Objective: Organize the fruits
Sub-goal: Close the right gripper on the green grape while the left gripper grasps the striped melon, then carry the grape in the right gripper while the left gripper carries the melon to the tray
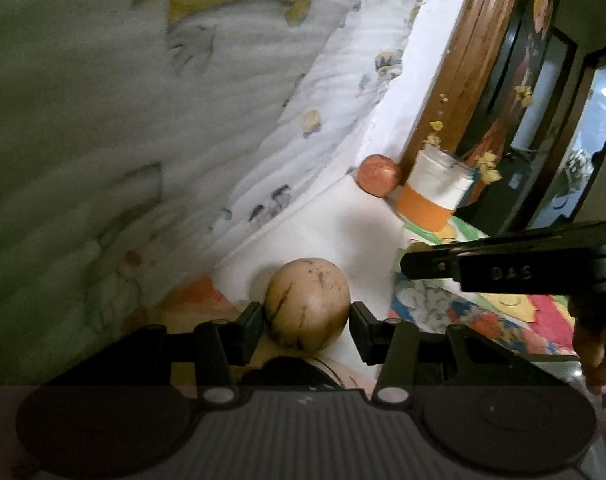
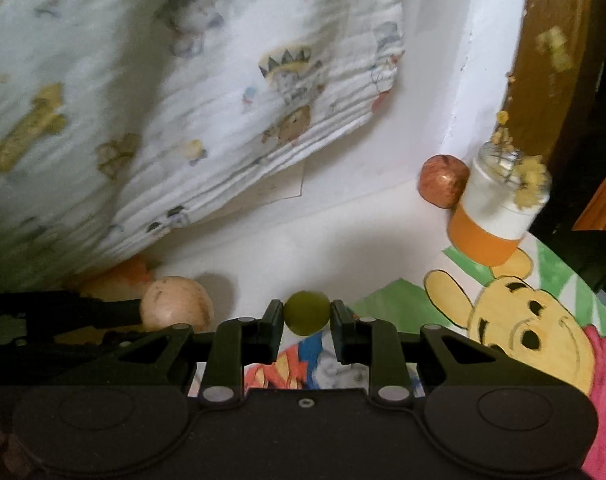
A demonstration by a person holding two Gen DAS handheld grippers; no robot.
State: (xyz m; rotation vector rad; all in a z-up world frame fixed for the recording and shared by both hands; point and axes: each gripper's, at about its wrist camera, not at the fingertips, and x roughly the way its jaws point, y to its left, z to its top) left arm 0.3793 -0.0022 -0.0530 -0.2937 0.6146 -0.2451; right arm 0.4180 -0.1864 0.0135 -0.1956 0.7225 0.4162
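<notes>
- Presently the left gripper (image 1: pixel 307 316) is clamping its jaws on a brown speckled fruit (image 1: pixel 307 306), holding it over the white surface (image 1: pixel 319 224).
- Alongside, the right gripper (image 2: pixel 307 314) is pinching a small green fruit (image 2: pixel 306 312) between its jaws, above a colourful cartoon mat (image 2: pixel 515 320).
- Farther back, a red apple (image 2: pixel 443 184) is sitting in the corner, touching an orange-banded jar (image 2: pixel 499 208).
- A printed cloth (image 2: pixel 183 100) is hanging behind.

A white cloth (image 2: pixel 191 92) printed with small cartoon figures hangs over the white surface (image 2: pixel 343 236). An orange-and-white jar (image 2: pixel 499 216) holding yellow flowers stands by a brown wooden frame (image 2: pixel 551 60), on a bear-printed mat (image 2: pixel 519 320).
</notes>
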